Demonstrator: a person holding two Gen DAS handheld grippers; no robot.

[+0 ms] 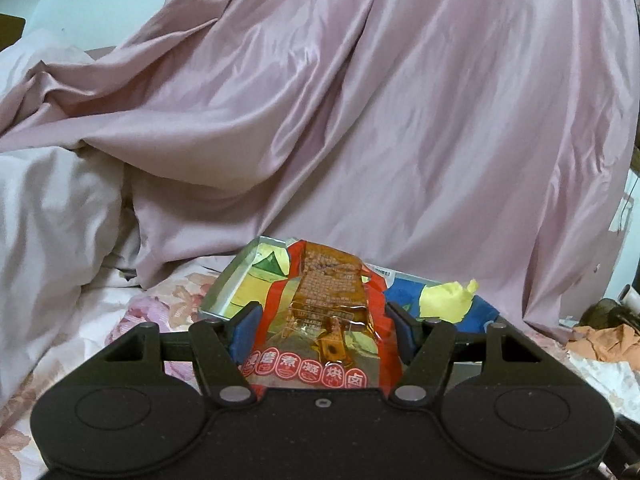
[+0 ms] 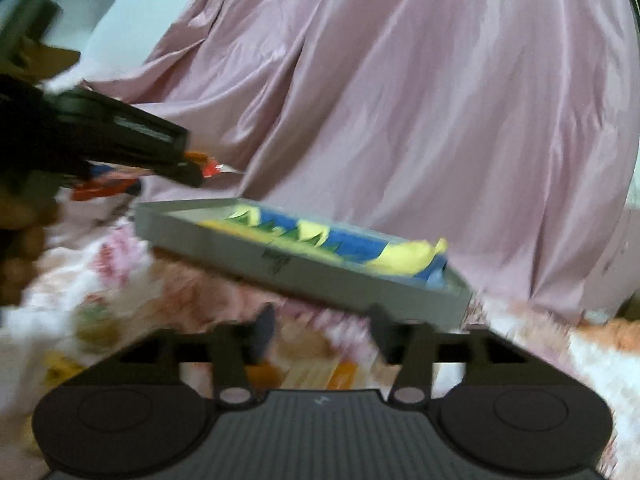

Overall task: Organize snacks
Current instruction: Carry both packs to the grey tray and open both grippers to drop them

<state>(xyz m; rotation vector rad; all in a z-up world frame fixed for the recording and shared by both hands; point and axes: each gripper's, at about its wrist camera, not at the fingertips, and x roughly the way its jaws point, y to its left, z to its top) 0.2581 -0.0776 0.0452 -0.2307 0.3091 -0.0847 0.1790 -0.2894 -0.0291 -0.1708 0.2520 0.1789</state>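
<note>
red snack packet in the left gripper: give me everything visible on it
The red snack packet is a glossy crinkled plastic pouch with an amber see-through centre panel printed in small text and a row of red badges with white characters along its lower edge. It stands roughly upright, pinched at its sides between the left gripper's blue-padded fingers, in front of the shallow grey tray.

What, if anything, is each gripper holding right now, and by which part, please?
The left gripper clamps a red snack packet by its two side edges, near its lower end. The right gripper is open and holds nothing.
</note>
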